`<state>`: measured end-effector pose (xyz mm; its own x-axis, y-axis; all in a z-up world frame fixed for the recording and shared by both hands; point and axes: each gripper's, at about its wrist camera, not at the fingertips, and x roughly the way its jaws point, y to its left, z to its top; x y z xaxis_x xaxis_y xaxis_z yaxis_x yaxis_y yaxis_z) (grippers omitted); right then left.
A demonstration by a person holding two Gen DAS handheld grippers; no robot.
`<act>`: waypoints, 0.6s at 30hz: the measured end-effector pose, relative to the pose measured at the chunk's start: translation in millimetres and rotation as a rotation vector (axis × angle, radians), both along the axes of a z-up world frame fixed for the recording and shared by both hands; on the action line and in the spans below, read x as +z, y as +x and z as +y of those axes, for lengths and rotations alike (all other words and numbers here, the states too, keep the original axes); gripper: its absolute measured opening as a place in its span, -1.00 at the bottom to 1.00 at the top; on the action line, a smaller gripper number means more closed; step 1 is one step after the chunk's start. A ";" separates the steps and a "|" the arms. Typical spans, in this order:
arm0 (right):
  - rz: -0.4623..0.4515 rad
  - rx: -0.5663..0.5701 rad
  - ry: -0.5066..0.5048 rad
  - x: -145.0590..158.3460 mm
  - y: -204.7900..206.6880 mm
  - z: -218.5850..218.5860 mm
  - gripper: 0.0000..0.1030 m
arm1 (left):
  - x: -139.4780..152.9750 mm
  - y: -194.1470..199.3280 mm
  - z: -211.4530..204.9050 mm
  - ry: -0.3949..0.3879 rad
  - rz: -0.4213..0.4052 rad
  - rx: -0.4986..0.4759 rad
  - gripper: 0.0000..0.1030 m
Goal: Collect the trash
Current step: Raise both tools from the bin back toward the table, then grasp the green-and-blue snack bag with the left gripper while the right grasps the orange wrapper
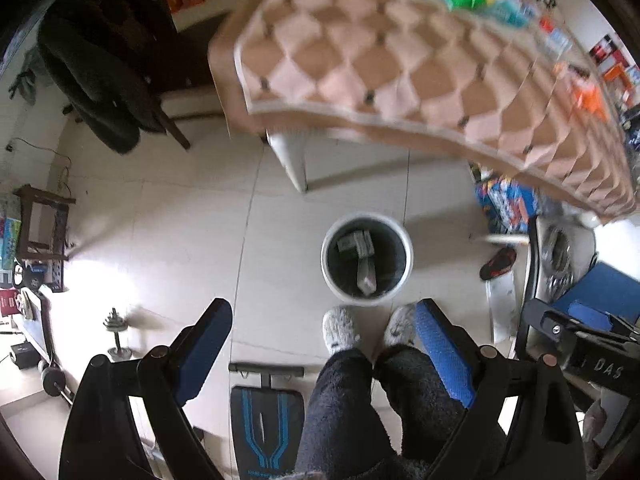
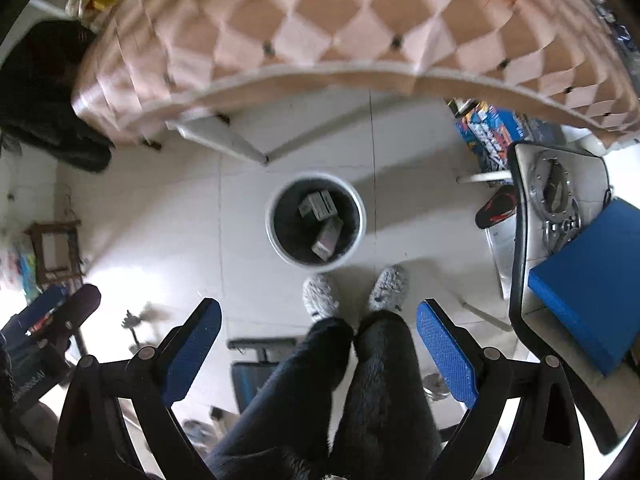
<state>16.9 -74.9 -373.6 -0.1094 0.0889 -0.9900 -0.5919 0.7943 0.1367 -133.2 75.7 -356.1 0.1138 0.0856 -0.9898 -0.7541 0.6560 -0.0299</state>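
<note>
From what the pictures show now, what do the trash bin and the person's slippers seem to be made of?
The trash bin looks like smooth white plastic: even rim, slight sheen. A dark liner, probably a thin plastic bag, covers its inside. The slippers seem to be grey fleece or plush, because their surface is fuzzy and matte. Blur leaves both open.

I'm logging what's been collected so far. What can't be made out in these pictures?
- Labels of the packs in the bin: too small, both views.
- Items on the tablecloth: motion-blurred, cut by the frame edge.
- Floor under the table: hidden by the cloth.
- Right hand-held gripper, left hand-held gripper: open, empty.
</note>
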 end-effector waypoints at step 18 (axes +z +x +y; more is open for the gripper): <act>-0.075 -0.469 0.065 55.2 336.9 -23.8 0.92 | 38.3 263.4 82.3 0.125 -0.028 -0.041 0.99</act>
